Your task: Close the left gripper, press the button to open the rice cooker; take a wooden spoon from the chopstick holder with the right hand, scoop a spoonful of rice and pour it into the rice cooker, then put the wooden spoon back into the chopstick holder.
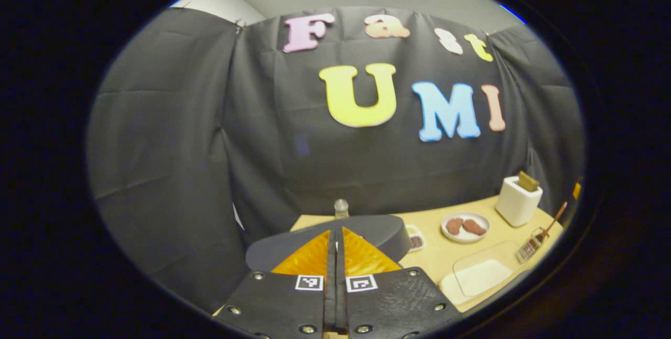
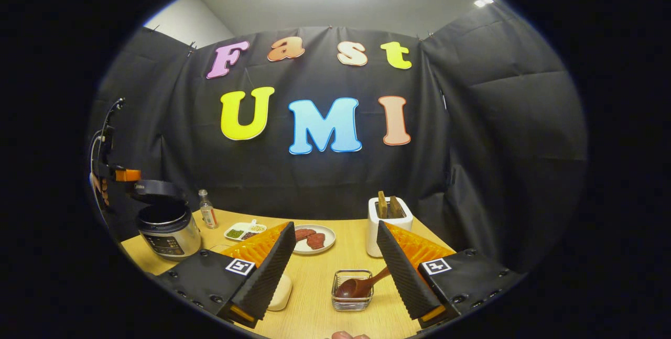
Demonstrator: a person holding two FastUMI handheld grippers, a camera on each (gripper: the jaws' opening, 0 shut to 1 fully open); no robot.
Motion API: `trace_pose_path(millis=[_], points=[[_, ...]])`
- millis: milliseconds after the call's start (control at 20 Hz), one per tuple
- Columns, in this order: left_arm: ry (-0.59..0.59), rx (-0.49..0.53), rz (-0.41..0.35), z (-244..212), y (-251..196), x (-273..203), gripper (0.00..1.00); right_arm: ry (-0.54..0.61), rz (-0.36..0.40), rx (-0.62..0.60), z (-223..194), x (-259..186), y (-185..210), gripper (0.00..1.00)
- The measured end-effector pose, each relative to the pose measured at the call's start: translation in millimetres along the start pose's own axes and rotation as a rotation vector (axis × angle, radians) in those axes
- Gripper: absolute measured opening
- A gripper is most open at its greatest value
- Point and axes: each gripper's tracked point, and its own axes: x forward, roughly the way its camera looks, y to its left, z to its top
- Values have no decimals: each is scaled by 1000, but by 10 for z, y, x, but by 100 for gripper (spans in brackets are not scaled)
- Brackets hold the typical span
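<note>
Left gripper view: left gripper [image 1: 336, 247] with fingers pressed together, just above the rice cooker [image 1: 377, 231] lid.

Right gripper view: right gripper [image 2: 333, 265] spread wide, holding nothing; wooden spoon [image 2: 360, 285] lying in chopstick holder [image 2: 352, 297] between fingers; rice cooker [image 2: 165, 221] open near table [image 2: 314, 307] edge.

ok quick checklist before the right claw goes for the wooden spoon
1. Rice cooker lid open: ok, lid raised.
2. Wooden spoon in chopstick holder: ok, handle leaning right.
3. Right claw open: ok, fingers wide apart.
4. Right claw lined up with the holder: ok, the holder sits between its fingers.
5. Left claw shut: ok, above the cooker lid.
6. Rice container within reach: cannot tell.
</note>
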Motion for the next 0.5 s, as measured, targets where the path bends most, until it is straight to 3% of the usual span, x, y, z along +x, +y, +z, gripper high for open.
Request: trace_pose_path(millis=[50,200,350,400,450,500], points=[[-51,-26,2,138,-22,-64,1,-4,-12,4,8,-3,-46,99],[-86,-107,-108,162,-393,-368,0,-9,-41,15,43,2,-192,100],[-110,-65,-168,132,-616,-575,5,-2,-76,40,22,40,-406,99],[-126,-30,-167,133,-645,-626,21,-2,-84,56,28,55,-471,99],[-138,6,-164,141,-670,-699,27,-2,-92,74,20,82,-530,99],[-146,37,-161,122,-730,-758,43,2,-99,91,16,110,-594,98]])
